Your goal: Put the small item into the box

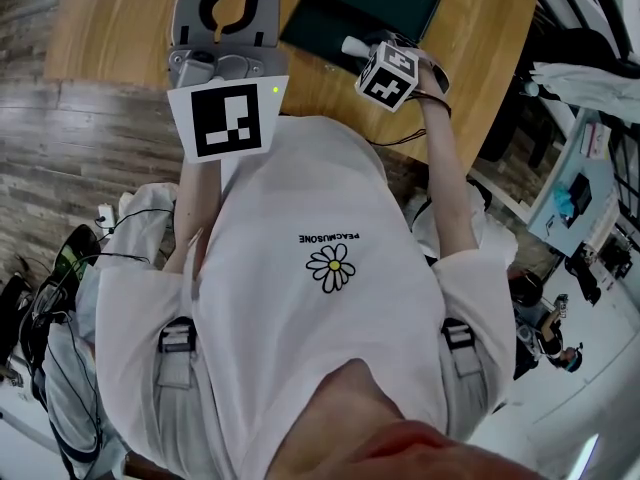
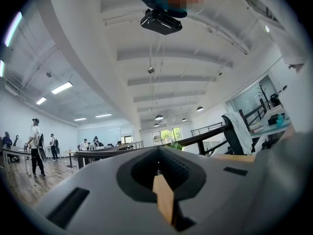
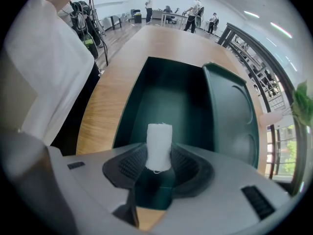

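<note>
Right tool [image 3: 159, 153] is pinching a small white cylindrical roll [image 3: 159, 138], with a ribbed dark pad against each side of its lower part. Most of the roll sticks out past the pads.

Roll orientation: the long axis runs in line with the jaws. The free flat end points straight ahead, out over the open dark green rectangular box [image 3: 166, 97]. The gripped end sits back between the pads, and a loose thread shows at its lower edge.

Roll position: held up in the tool at the near end of the box, with the box's interior behind it. It isn't resting on the box floor.

The box sits on a light wooden surface [image 3: 105, 106], long side running away from the right tool. Its dark green lid [image 3: 232, 111] is swung open on the box's right side, with moulded recesses on the inner face.

Left tool [image 2: 158, 155] has its jaws pressed together with nothing between them. In the head view it's left of the box, over the same surface. It's tilted up and away from the box, so its camera mostly sees ceiling.

Several people stand well beyond the far end of the box.
</note>
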`<state>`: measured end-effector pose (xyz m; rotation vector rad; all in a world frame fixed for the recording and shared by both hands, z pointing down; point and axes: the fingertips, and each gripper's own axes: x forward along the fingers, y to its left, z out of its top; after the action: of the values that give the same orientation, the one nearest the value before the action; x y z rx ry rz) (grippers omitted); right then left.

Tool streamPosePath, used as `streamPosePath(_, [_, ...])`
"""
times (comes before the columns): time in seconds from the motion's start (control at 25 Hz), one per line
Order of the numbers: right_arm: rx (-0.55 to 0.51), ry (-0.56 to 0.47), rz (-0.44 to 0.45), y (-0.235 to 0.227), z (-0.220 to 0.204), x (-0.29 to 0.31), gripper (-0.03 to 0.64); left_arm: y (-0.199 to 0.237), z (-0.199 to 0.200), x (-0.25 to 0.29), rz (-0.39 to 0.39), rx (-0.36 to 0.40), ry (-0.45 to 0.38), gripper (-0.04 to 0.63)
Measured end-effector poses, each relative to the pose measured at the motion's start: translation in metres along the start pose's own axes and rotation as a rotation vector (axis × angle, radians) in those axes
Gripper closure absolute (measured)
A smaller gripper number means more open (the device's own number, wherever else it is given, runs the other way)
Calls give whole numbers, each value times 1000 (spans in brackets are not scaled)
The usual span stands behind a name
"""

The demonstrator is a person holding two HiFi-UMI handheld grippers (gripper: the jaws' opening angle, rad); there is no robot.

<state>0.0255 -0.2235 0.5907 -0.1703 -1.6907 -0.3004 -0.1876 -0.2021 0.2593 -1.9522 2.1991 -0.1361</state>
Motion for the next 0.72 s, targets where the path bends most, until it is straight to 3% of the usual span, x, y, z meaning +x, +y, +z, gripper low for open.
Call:
streamPosePath(0.28, [35,-43,-61,-7,3,-8,415,0,2,2,-11,2,-10,580])
streamPosePath(0.44, [108,-155,-95,-18,17,-39,403,-3,9,5,-20,2,-29,580])
streamPosePath(0.72, [272,-427,-345,-77,40,-152,408,-14,23,12,-63,35,-53,580])
